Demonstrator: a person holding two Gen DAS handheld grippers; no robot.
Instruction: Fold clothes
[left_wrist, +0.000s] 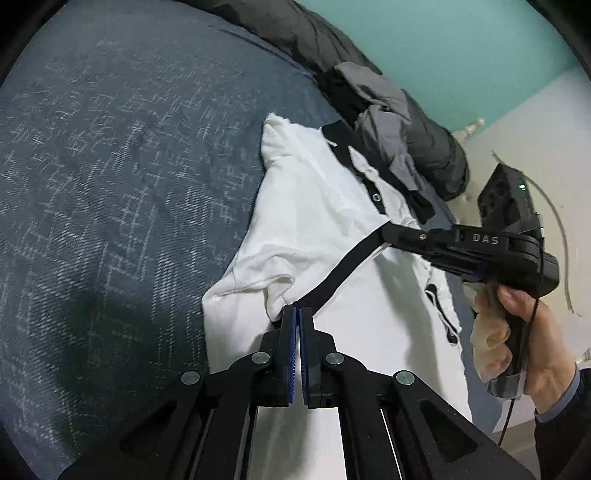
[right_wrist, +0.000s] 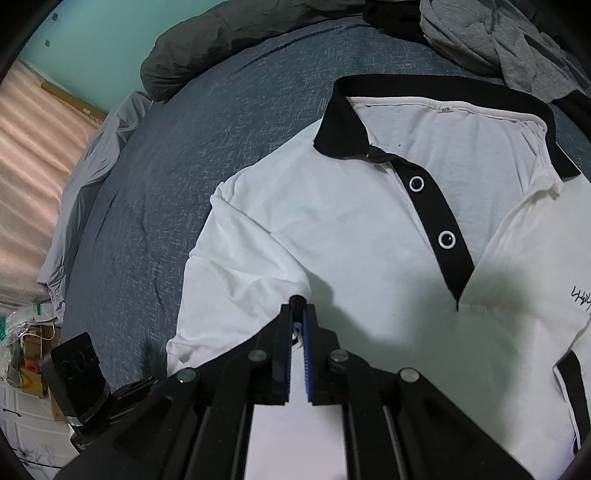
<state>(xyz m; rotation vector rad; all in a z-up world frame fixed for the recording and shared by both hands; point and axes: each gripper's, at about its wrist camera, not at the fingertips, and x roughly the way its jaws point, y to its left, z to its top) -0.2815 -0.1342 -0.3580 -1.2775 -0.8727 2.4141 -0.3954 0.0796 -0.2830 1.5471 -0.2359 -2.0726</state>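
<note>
A white polo shirt (right_wrist: 369, 229) with a black collar and button placket lies front up on the blue bedspread (right_wrist: 166, 192). In the left wrist view the same shirt (left_wrist: 314, 206) has its black sleeve trim (left_wrist: 343, 269) stretched between both grippers. My left gripper (left_wrist: 297, 312) is shut on one end of that trim, where the sleeve bunches. My right gripper (left_wrist: 388, 230), held by a hand (left_wrist: 532, 332), is shut on the other end. In its own view the right gripper (right_wrist: 298, 308) pinches black trim and a bit of white cloth between its blue pads.
A grey garment (left_wrist: 384, 122) and a dark padded cover (left_wrist: 436, 147) lie along the bed's far edge, close to the collar. The teal wall (left_wrist: 461, 48) is behind them. Boxes and bags (right_wrist: 33, 354) stand beside the bed, and part of the left gripper's body (right_wrist: 75, 369) shows there.
</note>
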